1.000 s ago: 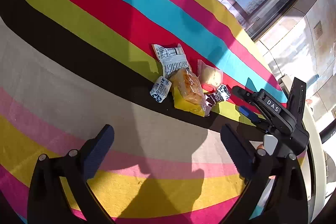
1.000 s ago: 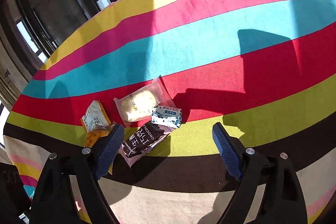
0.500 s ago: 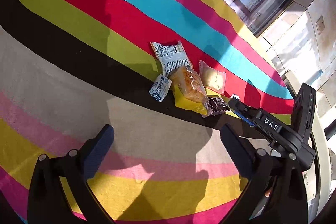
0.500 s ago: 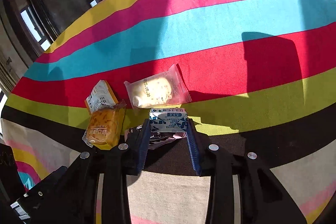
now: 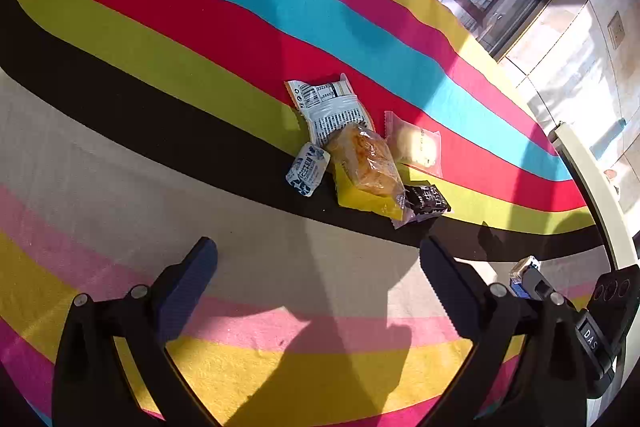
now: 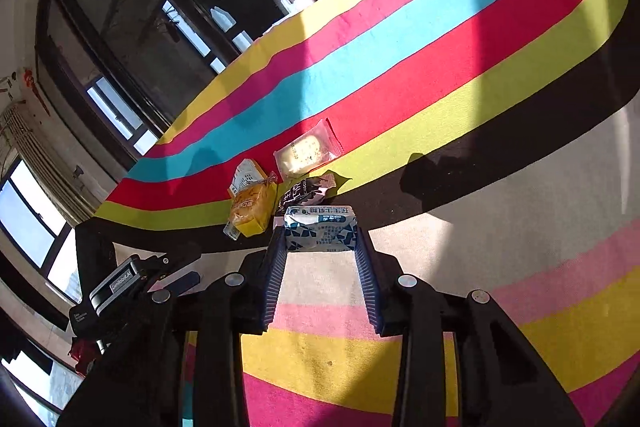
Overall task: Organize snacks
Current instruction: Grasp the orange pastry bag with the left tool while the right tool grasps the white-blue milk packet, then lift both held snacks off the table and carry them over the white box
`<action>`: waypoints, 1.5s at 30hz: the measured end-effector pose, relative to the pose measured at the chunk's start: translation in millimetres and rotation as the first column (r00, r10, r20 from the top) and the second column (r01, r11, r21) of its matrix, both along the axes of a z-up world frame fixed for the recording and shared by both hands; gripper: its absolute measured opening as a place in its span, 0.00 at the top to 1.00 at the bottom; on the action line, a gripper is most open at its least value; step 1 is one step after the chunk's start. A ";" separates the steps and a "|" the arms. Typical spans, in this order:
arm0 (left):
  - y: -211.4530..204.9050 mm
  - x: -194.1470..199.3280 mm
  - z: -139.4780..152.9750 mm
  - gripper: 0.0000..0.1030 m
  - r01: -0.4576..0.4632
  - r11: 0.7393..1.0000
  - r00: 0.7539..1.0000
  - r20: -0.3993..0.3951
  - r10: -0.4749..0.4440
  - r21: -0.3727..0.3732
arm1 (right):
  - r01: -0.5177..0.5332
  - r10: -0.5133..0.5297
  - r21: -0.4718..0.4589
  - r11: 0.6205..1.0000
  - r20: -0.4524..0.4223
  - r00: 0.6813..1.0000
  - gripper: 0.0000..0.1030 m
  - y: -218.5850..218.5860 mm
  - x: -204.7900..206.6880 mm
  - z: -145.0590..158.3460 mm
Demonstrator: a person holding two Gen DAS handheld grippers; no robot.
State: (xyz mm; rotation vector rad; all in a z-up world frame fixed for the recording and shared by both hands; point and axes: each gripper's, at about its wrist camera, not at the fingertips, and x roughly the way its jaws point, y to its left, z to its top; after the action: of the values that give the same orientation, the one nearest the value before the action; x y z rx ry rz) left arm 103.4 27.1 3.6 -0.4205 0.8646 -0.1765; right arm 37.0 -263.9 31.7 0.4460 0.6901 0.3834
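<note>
My right gripper [image 6: 320, 233] is shut on a small blue-and-white snack pack [image 6: 320, 229] and holds it above the striped cloth, near the pile. The pile shows in the left wrist view: a white printed packet [image 5: 330, 107], a yellow bread pack [image 5: 368, 167], a clear pack with a pale cake [image 5: 416, 145], a dark chocolate pack [image 5: 428, 199] and a second small blue-and-white pack [image 5: 307, 174]. My left gripper [image 5: 316, 267] is open and empty, nearer than the pile. The right gripper's tip [image 5: 524, 275] shows at the lower right.
A striped cloth [image 5: 200, 27] covers the surface. Windows [image 6: 140, 27] stand beyond its far edge. A white rim [image 5: 592, 187] runs along the right side in the left wrist view. The left gripper's body [image 6: 120, 283] shows at the lower left of the right wrist view.
My right gripper closed on the small blue-and-white pack in the pile, then lifted it and drew back toward the near side. My left gripper stayed open.
</note>
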 end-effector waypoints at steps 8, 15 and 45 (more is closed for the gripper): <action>-56.7 60.2 19.8 0.02 0.007 0.976 1.000 -0.013 -0.005 0.219 | -0.015 0.020 -0.123 0.992 0.040 0.999 0.66 24.5 2.2 1.7; -87.8 96.4 3.1 0.41 0.057 0.897 0.995 -0.098 -0.015 0.438 | -0.004 0.006 -0.096 0.995 0.021 1.000 0.65 18.7 3.2 0.0; -19.1 -73.3 -3.0 0.28 0.162 0.978 0.986 0.025 -0.167 0.133 | -0.030 0.035 -0.112 0.993 0.041 0.999 0.65 23.9 -0.7 1.6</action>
State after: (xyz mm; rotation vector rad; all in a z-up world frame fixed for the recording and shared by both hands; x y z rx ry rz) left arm 30.1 8.0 0.6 -0.2222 0.8705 -0.2775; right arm 36.4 -240.0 33.3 0.3196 0.6738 0.3824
